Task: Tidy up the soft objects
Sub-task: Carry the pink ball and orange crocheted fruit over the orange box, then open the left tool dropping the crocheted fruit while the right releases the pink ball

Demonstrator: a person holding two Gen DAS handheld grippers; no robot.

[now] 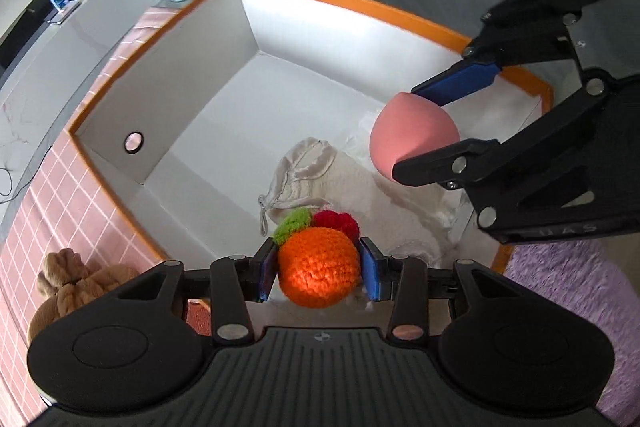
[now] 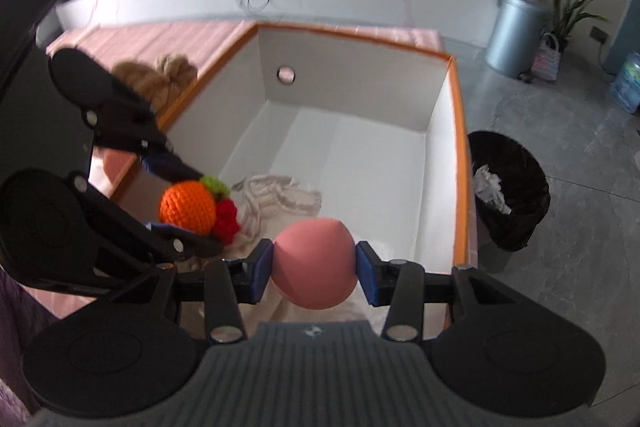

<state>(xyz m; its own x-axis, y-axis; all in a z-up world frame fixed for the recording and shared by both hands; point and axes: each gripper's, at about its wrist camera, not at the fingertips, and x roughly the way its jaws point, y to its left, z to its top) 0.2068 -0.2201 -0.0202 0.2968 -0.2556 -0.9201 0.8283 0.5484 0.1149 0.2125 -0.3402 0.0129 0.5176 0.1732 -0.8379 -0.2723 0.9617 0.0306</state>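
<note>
While both hung over the orange-rimmed box point(image 1: 360, 1), the left gripper point(image 1: 319, 265) pinched a crocheted orange point(image 1: 318, 267) and the right gripper point(image 2: 315, 265) a pink sponge point(image 2: 314, 263) across their middles, both probably light and squashy.

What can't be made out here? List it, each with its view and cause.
- White cloth: near part hidden behind the crochet orange in the left tool, left wrist view.
- Brown plush: blurred, partly behind the left tool, right wrist view.
- Purple fabric: cut off by the frame edge, left wrist view.
</note>
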